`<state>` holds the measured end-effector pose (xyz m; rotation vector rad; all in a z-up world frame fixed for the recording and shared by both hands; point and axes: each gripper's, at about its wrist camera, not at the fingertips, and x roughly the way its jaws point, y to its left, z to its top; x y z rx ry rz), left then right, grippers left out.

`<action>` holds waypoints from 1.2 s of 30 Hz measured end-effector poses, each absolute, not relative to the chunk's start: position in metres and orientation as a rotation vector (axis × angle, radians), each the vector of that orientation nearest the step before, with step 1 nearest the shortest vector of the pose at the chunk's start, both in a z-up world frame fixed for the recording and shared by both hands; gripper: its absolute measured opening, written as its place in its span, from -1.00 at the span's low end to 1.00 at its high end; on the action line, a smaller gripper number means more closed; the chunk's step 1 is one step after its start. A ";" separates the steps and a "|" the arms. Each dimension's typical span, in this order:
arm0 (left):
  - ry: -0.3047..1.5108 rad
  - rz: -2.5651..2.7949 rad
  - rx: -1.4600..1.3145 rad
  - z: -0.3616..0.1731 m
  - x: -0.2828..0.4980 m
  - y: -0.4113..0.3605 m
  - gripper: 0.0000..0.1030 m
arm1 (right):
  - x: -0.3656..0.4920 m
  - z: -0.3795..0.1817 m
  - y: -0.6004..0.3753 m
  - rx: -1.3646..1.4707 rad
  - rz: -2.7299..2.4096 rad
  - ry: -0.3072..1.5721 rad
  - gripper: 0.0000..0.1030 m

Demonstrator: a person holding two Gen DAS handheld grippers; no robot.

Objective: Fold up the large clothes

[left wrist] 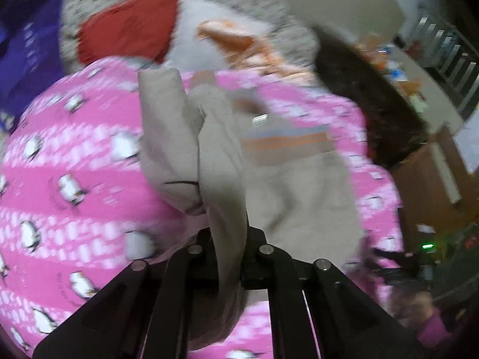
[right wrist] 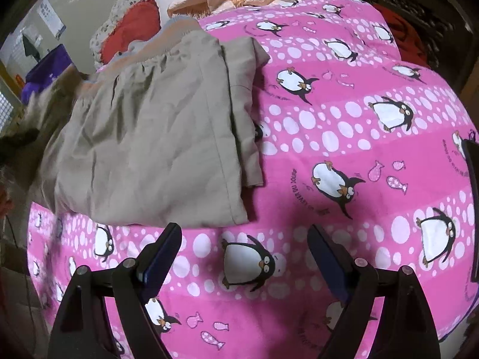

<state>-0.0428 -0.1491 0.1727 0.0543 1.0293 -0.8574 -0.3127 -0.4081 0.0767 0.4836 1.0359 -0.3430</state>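
Beige trousers (right wrist: 155,137) with an elastic waistband lie folded on a pink penguin-print bed cover (right wrist: 344,125). In the left wrist view my left gripper (left wrist: 229,239) is shut on a fold of the beige trousers (left wrist: 215,155) and holds it up above the cover (left wrist: 74,155); that view is blurred. My right gripper (right wrist: 244,239) is open and empty, hovering over the cover just in front of the trousers' near edge.
Red (right wrist: 131,30), white and peach pillows (right wrist: 227,0) lie at the head of the bed, on floral bedding. A purple bag (left wrist: 27,48) is at the far left. A dark blanket (left wrist: 368,95) and wooden furniture (left wrist: 434,191) stand to the right.
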 end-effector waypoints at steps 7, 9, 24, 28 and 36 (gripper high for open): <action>0.999 -1.070 0.099 0.204 -0.093 -0.258 -0.91 | -0.320 0.072 -0.410 0.538 -0.318 1.022 0.70; 1.017 -1.105 0.106 0.200 -0.101 -0.290 -0.91 | -0.322 0.070 -0.409 0.538 -0.315 1.030 0.69; 1.203 -1.328 -0.071 0.149 -0.135 -0.342 0.21 | -0.336 0.062 -0.408 0.614 -0.315 1.038 0.70; 1.070 -1.313 0.085 0.190 -0.148 -0.308 0.34 | -0.334 0.073 -0.405 0.590 -0.319 1.021 0.70; 1.101 -1.060 0.190 0.153 -0.133 -0.253 0.34 | -0.338 0.108 -0.415 0.600 -0.347 0.925 0.70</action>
